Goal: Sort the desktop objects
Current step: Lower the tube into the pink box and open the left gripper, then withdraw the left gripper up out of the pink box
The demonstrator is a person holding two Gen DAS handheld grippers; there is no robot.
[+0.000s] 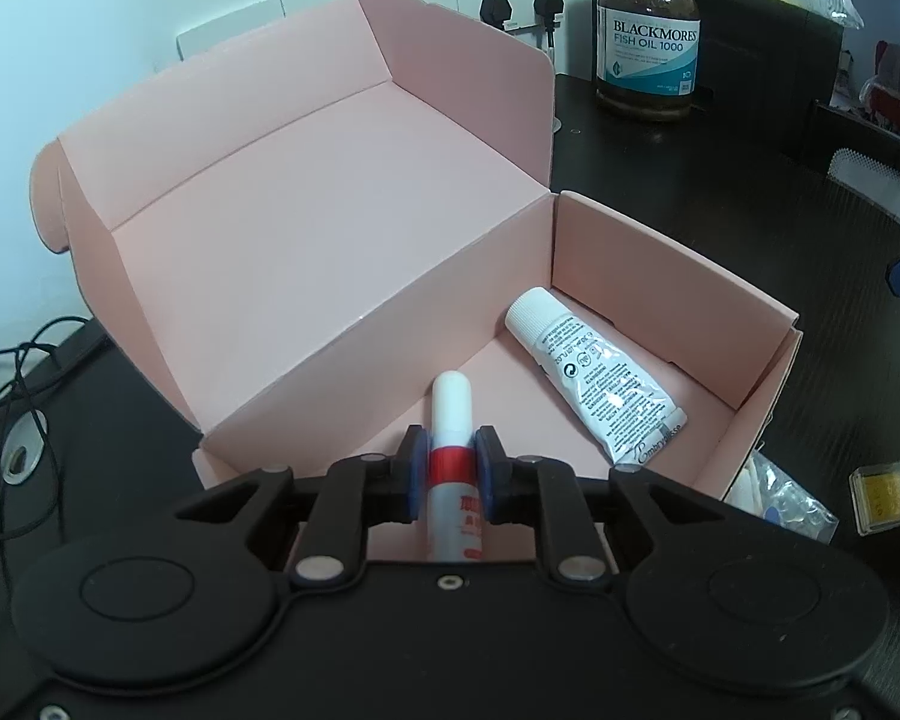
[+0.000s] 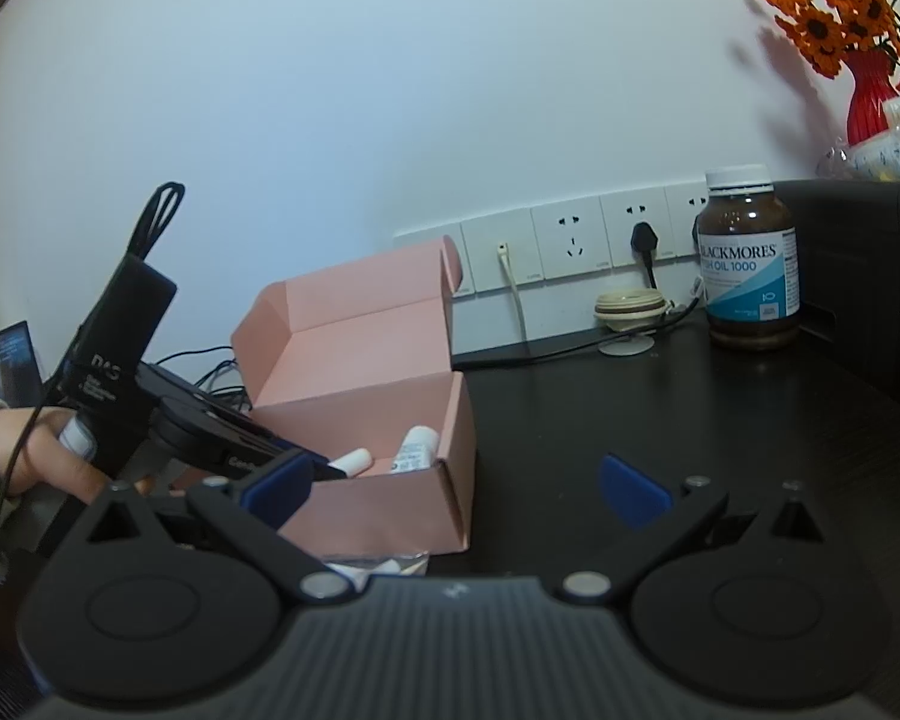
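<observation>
Behind pink box (image 1: 306,228), "BLACKMORES FISH OIL 1000" bottle (image 1: 648,36); left tool (image 1: 448,468) clamping white stick (image 1: 450,456); right tool (image 2: 456,489) wide.

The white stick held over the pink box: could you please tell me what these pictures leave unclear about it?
- White stick: lower end hidden behind the left gripper body, left wrist view.
- Its red label print: covered by the fingers, unreadable.
- Right wrist view: only its tip shows; too small for detail.
</observation>
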